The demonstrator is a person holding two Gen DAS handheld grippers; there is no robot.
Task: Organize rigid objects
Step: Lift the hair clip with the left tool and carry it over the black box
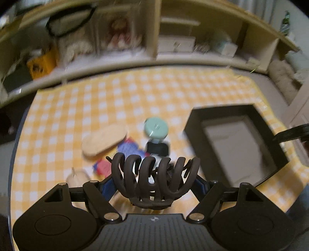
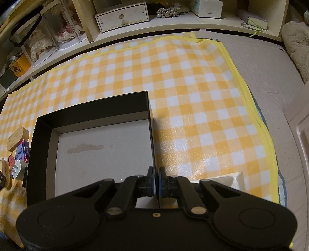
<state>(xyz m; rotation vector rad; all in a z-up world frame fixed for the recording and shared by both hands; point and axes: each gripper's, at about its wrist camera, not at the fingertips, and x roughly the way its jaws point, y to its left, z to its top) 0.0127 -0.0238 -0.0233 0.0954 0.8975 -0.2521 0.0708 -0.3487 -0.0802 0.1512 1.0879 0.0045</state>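
Brown plastic claw hair clip (image 1: 156,179) sits gripped in the left tongs (image 1: 154,185), above the yellow-and-white checked mat (image 1: 119,100); right tongs (image 2: 156,180) pinch the right wall of the black open-topped box (image 2: 92,108); box floor is bare; wide open mat lies beyond its right edge.

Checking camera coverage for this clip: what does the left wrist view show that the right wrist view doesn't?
Only the left wrist view: a brown hair claw clip held in the left gripper and a mint round lid.
Only the right wrist view: the right gripper shut on the black box's side wall, and the white drawer unit in focus.
Both: black box, checkered cloth, wooden oval lid.
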